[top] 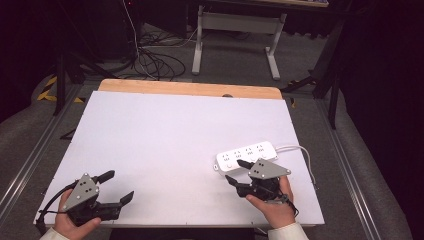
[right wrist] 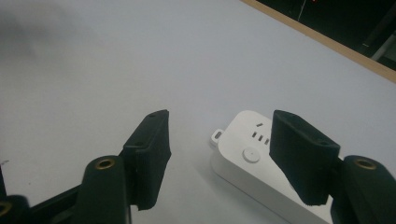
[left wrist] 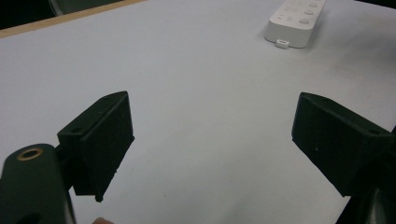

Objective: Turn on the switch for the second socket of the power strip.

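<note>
A white power strip (top: pixel 246 154) lies flat on the white table (top: pixel 165 140) at the right, its cable (top: pixel 305 157) trailing off toward the right edge. My right gripper (top: pixel 236 171) hovers at the strip's near left end, open, with nothing between its jaws. In the right gripper view the power strip (right wrist: pixel 254 154) sits just past the gripper (right wrist: pixel 219 140), partly behind the right jaw, its round button facing up. My left gripper (top: pixel 116 186) rests open near the table's front left corner, holding nothing. From the left gripper view the power strip (left wrist: pixel 295 19) lies far off, beyond the open gripper (left wrist: pixel 212 126).
A wooden strip (top: pixel 190 89) runs along the table's far edge. Beyond it stand a white desk frame (top: pixel 235 30) and loose cables (top: pixel 155 60) on the grey floor. Metal rails (top: pixel 30 155) flank the table on both sides.
</note>
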A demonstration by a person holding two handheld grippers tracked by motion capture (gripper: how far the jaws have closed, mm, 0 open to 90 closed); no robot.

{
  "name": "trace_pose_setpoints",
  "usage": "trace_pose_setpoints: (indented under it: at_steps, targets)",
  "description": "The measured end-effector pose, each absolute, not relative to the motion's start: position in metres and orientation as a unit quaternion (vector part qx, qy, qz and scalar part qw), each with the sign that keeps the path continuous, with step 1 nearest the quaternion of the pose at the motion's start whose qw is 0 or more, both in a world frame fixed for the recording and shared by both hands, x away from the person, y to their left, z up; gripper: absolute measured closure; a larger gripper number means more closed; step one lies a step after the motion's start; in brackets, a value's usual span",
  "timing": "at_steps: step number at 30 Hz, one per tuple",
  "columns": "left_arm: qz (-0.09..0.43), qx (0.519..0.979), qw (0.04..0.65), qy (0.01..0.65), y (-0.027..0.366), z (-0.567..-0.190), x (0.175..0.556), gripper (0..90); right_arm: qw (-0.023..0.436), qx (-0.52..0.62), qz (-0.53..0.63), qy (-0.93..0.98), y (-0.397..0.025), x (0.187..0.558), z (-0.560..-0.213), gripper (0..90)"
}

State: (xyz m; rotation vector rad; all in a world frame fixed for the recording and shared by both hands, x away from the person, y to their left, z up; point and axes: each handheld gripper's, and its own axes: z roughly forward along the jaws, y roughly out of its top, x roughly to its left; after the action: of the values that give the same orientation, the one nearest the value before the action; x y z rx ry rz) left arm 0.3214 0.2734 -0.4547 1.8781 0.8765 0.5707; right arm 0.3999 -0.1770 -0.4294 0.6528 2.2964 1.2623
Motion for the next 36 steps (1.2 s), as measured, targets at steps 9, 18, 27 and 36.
trace_pose_setpoints:
  at_steps: [9,18,27,36]
  targets:
    - [0.236,0.767,0.475,0.361,0.274,-0.455,0.322,13.4,0.216,0.248,0.452,0.829,-0.179,0.409,-0.419,40.7]
    - [0.236,0.77,0.47,0.362,0.274,-0.455,0.323,13.4,0.214,0.262,0.444,0.83,-0.184,0.422,-0.414,45.5]
    - [0.236,0.77,0.47,0.362,0.274,-0.456,0.323,13.4,0.207,0.283,0.437,0.828,-0.193,0.438,-0.411,48.8]
    - [0.237,0.77,0.469,0.362,0.274,-0.456,0.323,13.4,0.21,0.306,0.43,0.823,-0.204,0.45,-0.413,49.7]
